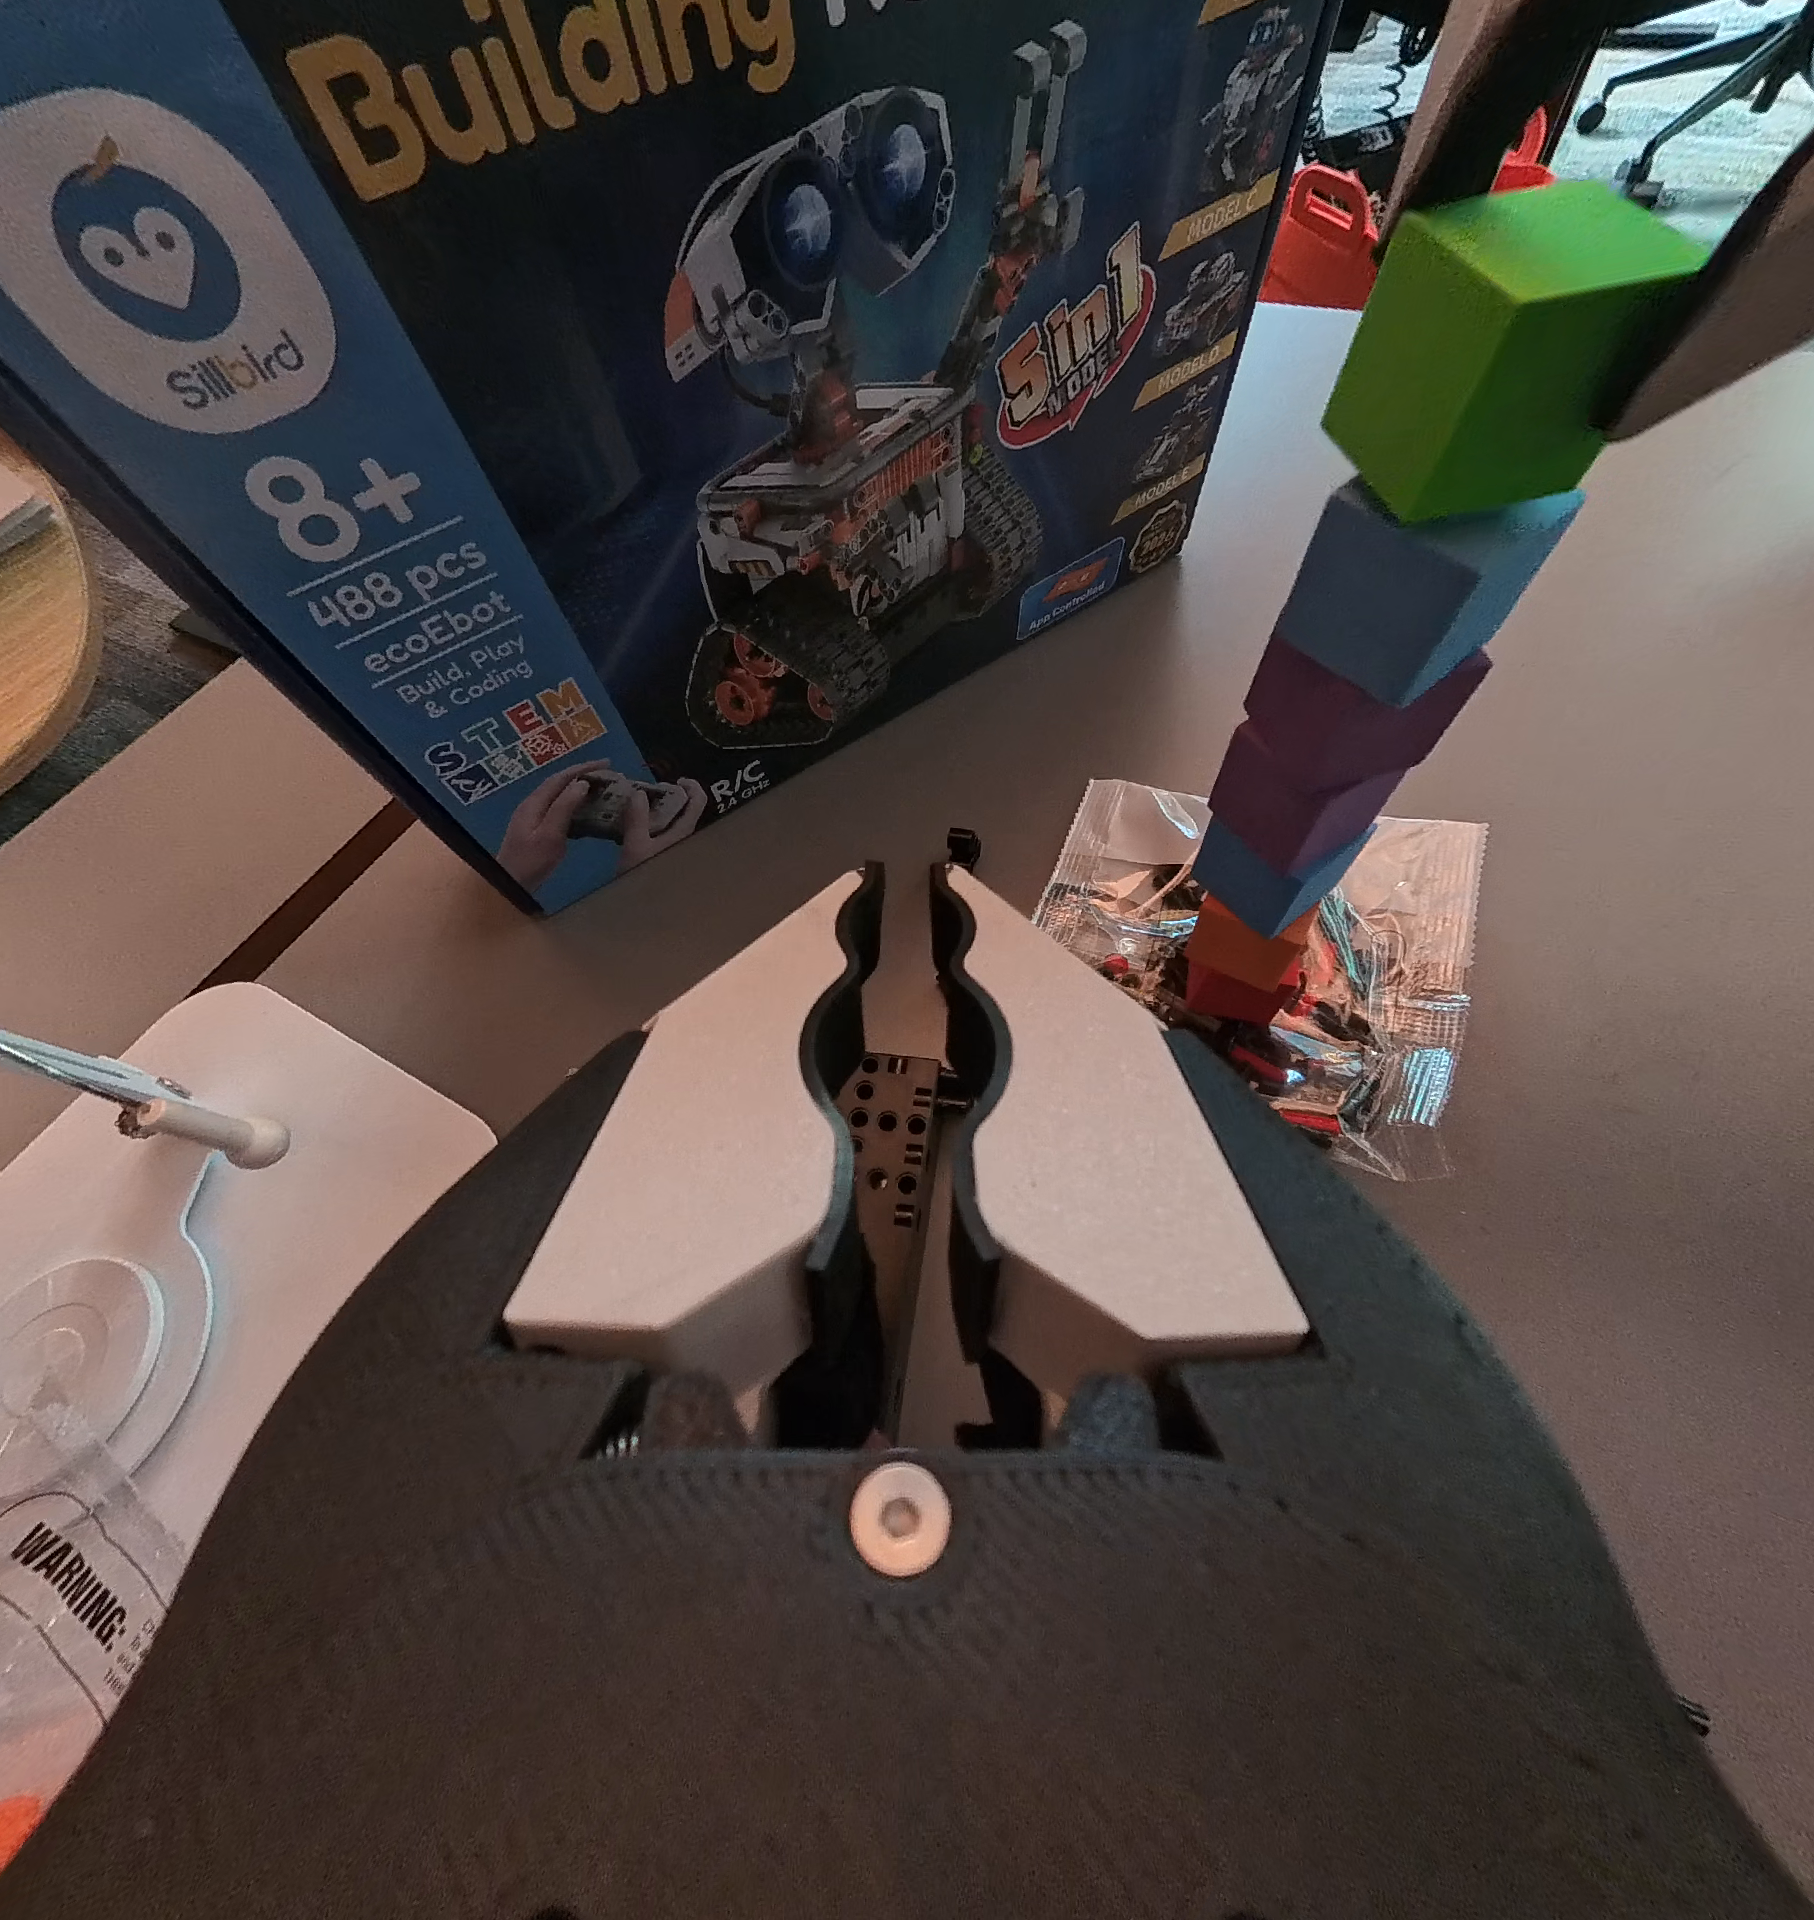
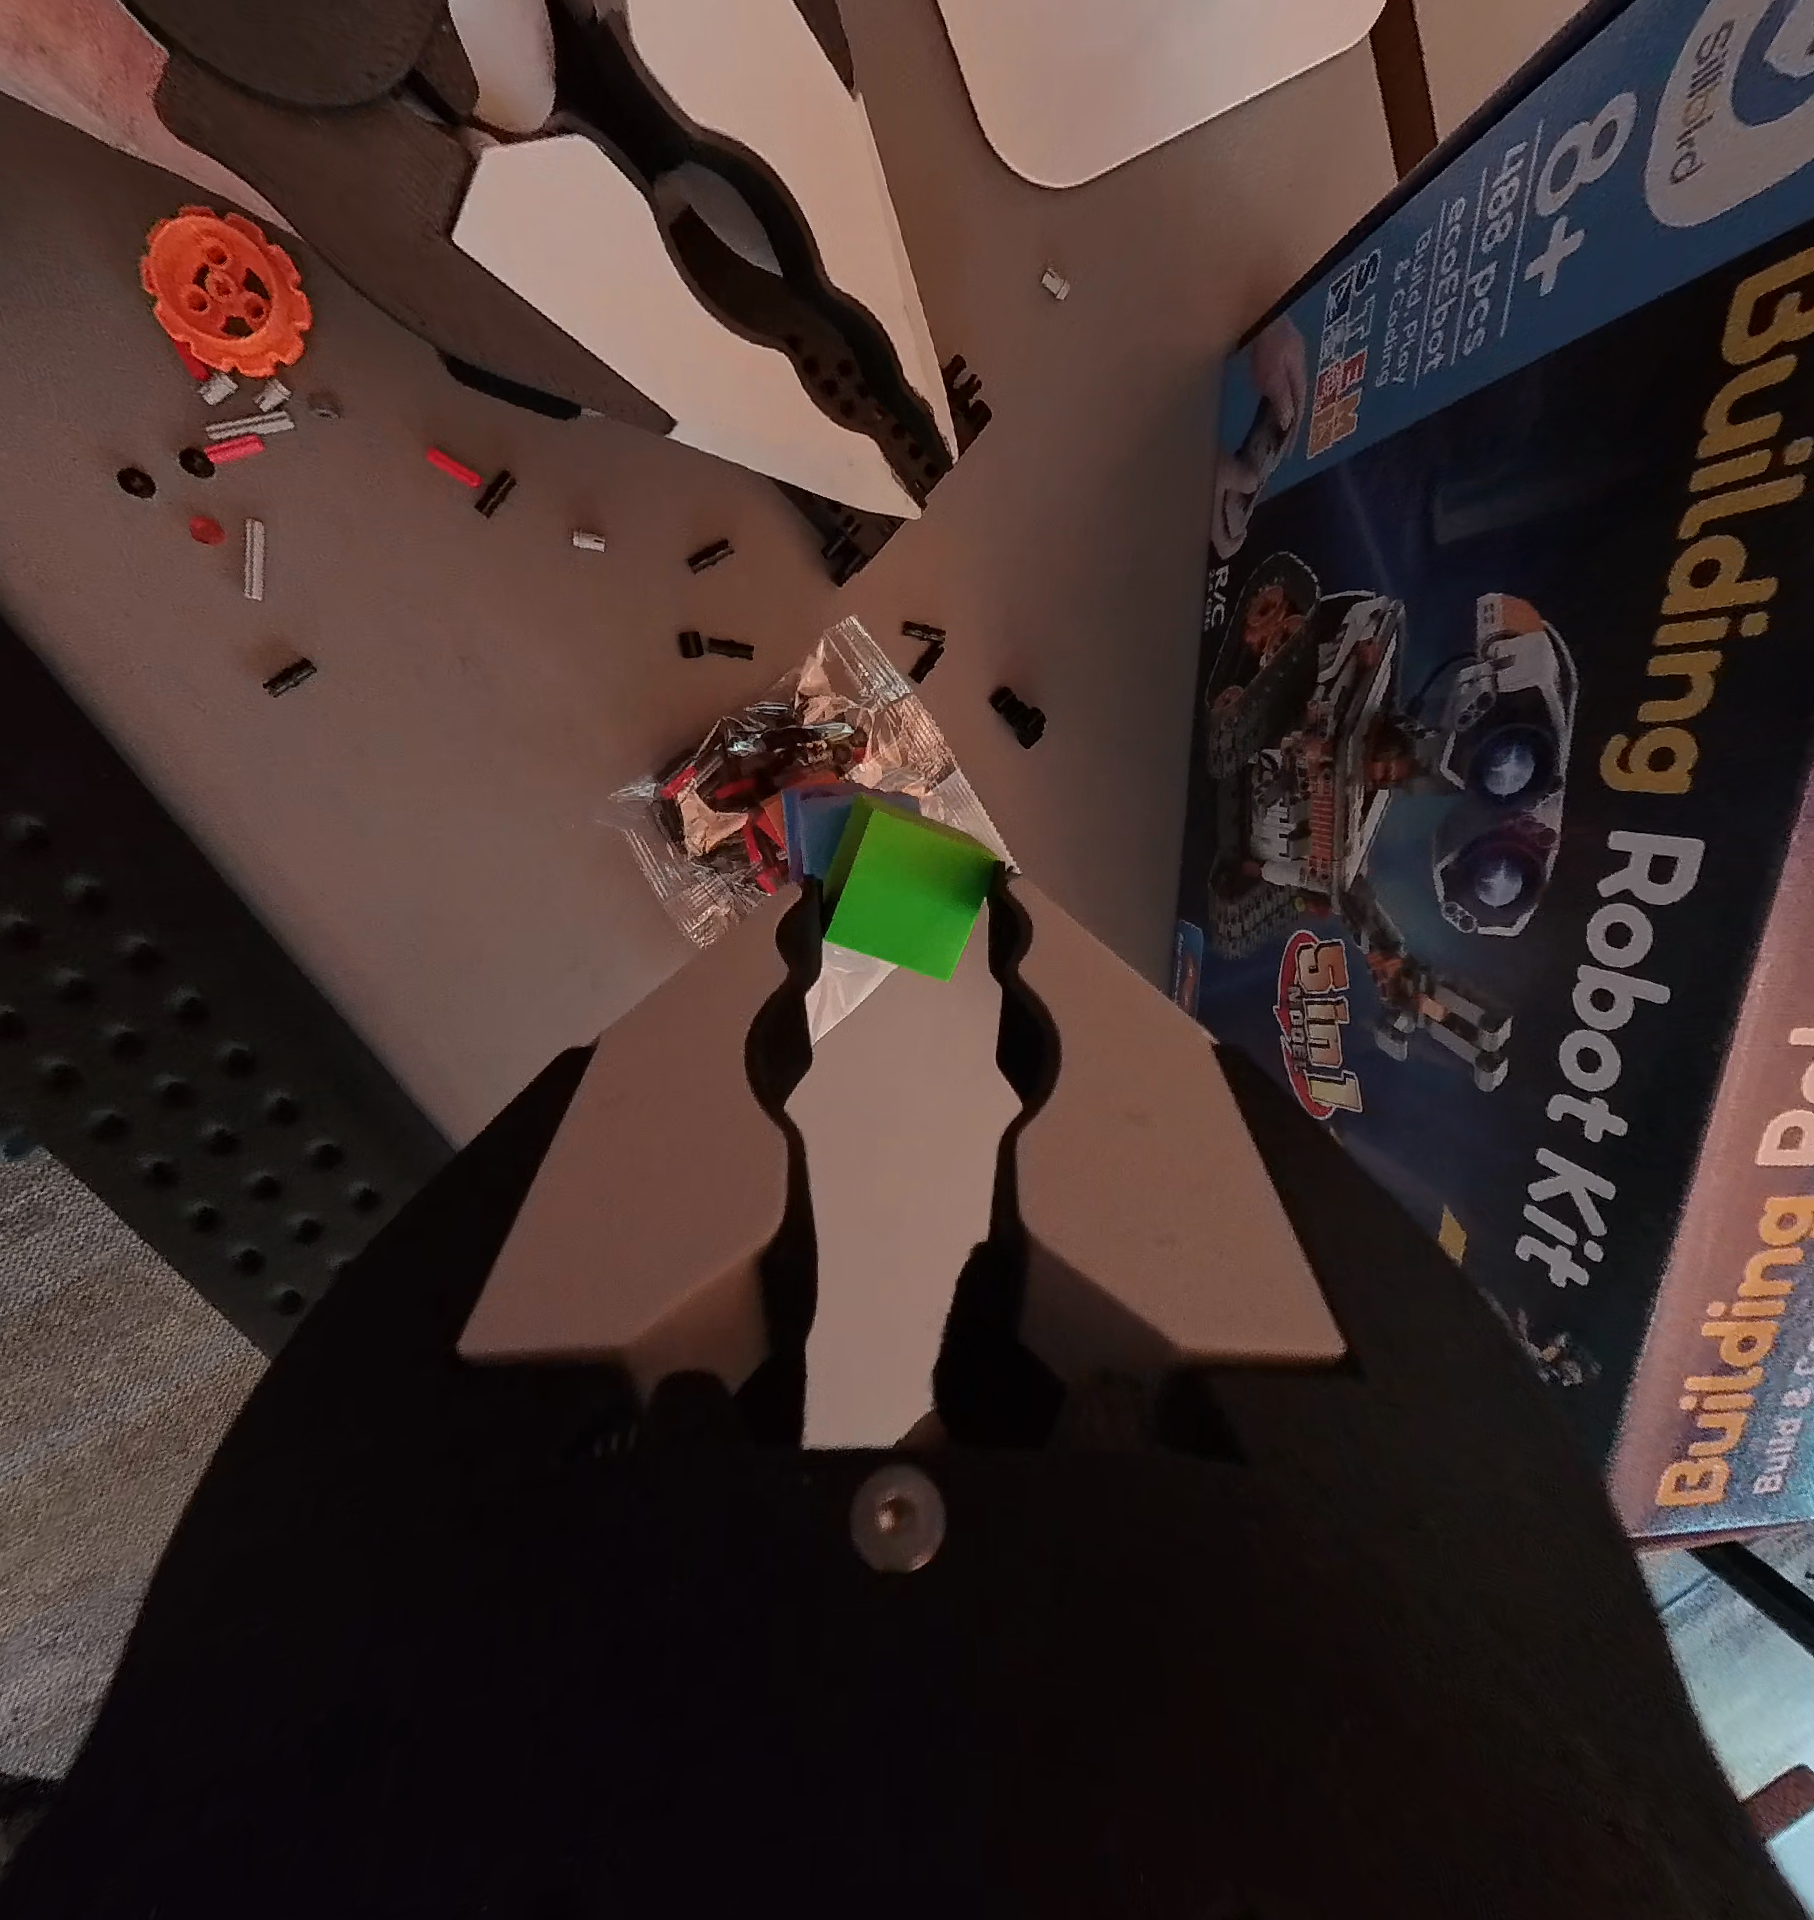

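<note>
Two grippers: right gripper [image 2: 898, 894] pinches green block [image 2: 908, 894]; left gripper [image 1: 908, 883] clamps black beam [image 1: 890, 1143] beside parts bag [image 1: 1391, 997].

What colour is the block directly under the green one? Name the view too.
Light blue block, under the green block; clearest in the left wrist view.

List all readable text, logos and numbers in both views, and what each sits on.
I don't transcribe writing, so here is what bears it.
Blue toy box: large lettering, badges, numbers and a side logo, all legible.
Clear plastic bag, lower left of the left wrist view: black print, with the small lines blurred.
Green block and black beam: no writing seen.
</note>
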Motion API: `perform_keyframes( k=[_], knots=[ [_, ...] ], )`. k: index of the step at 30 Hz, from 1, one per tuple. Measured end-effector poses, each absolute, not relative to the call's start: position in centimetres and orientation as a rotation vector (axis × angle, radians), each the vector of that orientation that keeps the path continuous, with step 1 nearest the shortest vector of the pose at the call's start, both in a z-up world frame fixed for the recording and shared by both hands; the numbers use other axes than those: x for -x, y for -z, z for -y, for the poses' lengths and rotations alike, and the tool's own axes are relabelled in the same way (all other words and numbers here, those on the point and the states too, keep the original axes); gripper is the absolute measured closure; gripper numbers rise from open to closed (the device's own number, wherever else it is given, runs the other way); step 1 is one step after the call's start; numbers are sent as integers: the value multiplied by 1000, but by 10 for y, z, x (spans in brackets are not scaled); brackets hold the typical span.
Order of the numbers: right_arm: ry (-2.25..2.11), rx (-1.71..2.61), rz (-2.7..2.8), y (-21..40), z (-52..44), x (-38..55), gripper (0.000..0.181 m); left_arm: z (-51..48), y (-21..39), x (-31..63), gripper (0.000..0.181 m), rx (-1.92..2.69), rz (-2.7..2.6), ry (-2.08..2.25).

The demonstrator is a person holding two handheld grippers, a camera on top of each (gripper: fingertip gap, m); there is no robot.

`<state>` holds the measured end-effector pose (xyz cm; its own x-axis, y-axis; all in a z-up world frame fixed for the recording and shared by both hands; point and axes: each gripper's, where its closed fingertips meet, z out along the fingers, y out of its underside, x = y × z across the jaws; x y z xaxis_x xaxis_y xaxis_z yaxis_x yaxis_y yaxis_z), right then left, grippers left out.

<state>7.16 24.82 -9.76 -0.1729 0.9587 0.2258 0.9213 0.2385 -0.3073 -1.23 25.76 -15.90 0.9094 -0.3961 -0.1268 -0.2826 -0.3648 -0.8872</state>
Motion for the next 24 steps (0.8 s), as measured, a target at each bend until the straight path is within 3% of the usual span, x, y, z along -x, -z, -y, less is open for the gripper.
perform_keyframes(
  k=[24],
  knots=[
    [-167,1666,2037,77,-243,-76,137,-256,155,18,173,1968,-482,114]
  ],
)
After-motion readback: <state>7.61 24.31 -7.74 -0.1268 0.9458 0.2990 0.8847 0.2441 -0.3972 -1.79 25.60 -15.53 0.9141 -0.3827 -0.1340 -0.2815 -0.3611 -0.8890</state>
